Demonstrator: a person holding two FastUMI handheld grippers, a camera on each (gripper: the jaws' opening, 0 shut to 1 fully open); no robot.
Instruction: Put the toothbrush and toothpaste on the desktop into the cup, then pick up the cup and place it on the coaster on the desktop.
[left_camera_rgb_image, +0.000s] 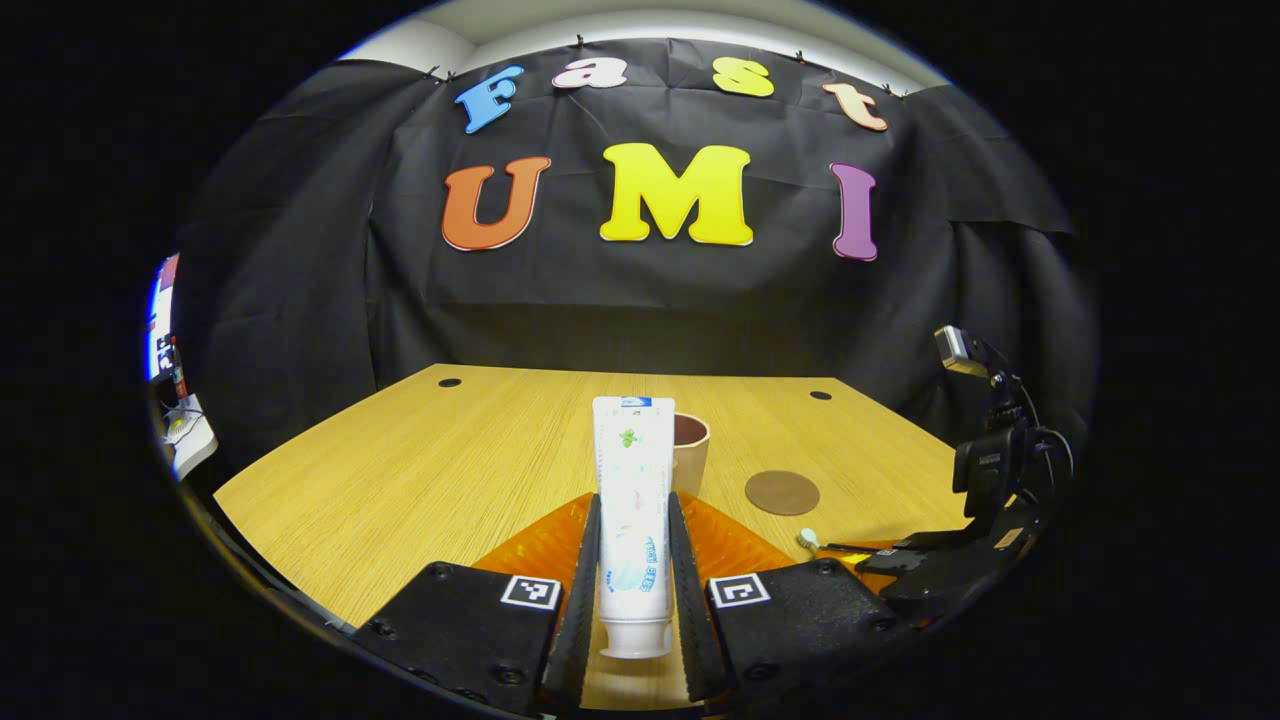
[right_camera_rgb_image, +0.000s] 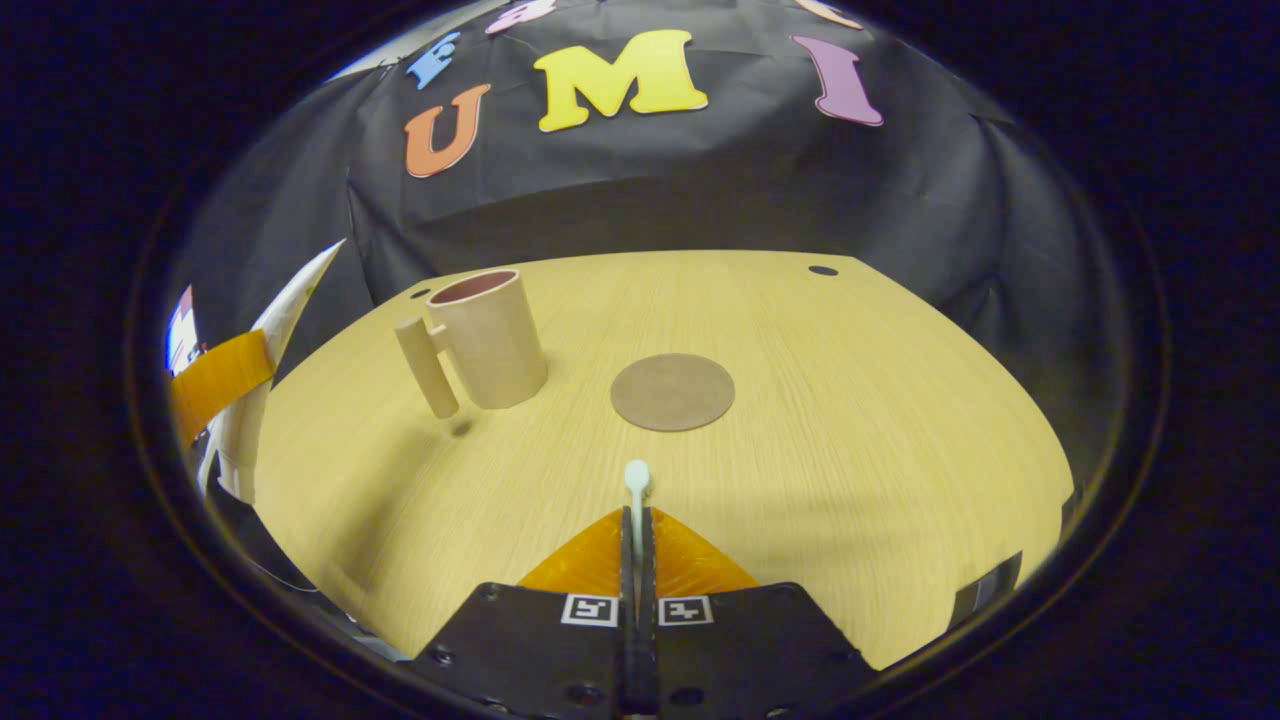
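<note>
A white toothpaste tube (left_camera_rgb_image: 633, 520) stands upright between my left gripper's (left_camera_rgb_image: 634, 520) fingers, cap down, above the wooden desktop (left_camera_rgb_image: 450, 470). Behind it the beige cup (left_camera_rgb_image: 690, 450) peeks out, with the round brown coaster (left_camera_rgb_image: 782, 492) to its right. In the right gripper view, my right gripper (right_camera_rgb_image: 637, 525) is shut on a thin white toothbrush (right_camera_rgb_image: 637, 490) whose head sticks out forward. The cup (right_camera_rgb_image: 490, 340), handle (right_camera_rgb_image: 427, 365) toward me, stands ahead to the left, and the coaster (right_camera_rgb_image: 672, 391) lies straight ahead. The left gripper with the toothpaste (right_camera_rgb_image: 265, 350) shows at the far left.
The right gripper and its camera mount (left_camera_rgb_image: 985, 490) rise at the right of the left gripper view, with the toothbrush head (left_camera_rgb_image: 806, 540) poking out. Two dark cable holes (left_camera_rgb_image: 449, 382) (left_camera_rgb_image: 820, 395) mark the desktop's far corners. Black cloth walls the booth behind.
</note>
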